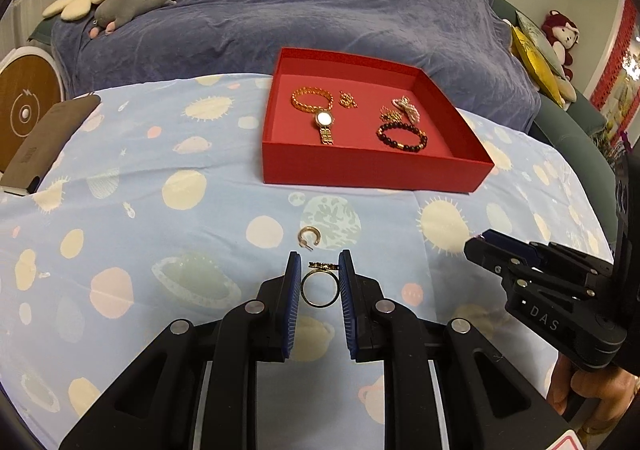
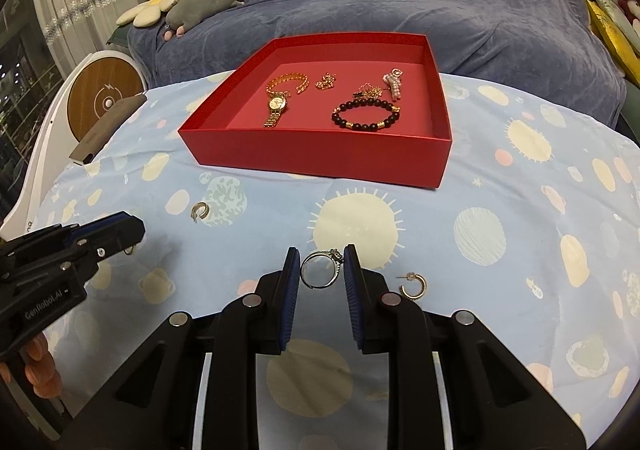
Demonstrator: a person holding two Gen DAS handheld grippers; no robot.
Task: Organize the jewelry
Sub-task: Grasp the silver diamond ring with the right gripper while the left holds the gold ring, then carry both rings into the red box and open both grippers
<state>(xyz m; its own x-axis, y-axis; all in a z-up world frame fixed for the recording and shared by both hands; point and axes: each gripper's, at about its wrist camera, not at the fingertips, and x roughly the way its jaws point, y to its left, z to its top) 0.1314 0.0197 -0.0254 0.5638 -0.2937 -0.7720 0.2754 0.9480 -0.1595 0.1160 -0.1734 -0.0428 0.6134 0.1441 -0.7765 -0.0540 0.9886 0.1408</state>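
Note:
A red box [image 1: 372,169] [image 2: 320,153] on the space-print cloth holds a gold watch [image 1: 324,123], a gold bracelet [image 1: 312,99], a dark bead bracelet [image 1: 402,135] [image 2: 366,114], a pearl piece [image 1: 406,107] and small gold pieces. My left gripper [image 1: 319,270] is shut on a gold ring [image 1: 319,288], pads touching its sides. My right gripper [image 2: 322,264] is shut on a silver ring [image 2: 321,270]. A gold hoop earring [image 1: 309,237] [image 2: 200,210] lies ahead of the left gripper. A second hoop earring [image 2: 414,286] lies right of the right gripper.
A bed with a blue blanket [image 1: 312,9] lies behind the table. Plush toys [image 1: 132,3] sit at its left. A brown case [image 1: 48,141] lies at the table's left edge beside a round white device [image 1: 28,105]. Each gripper shows in the other's view.

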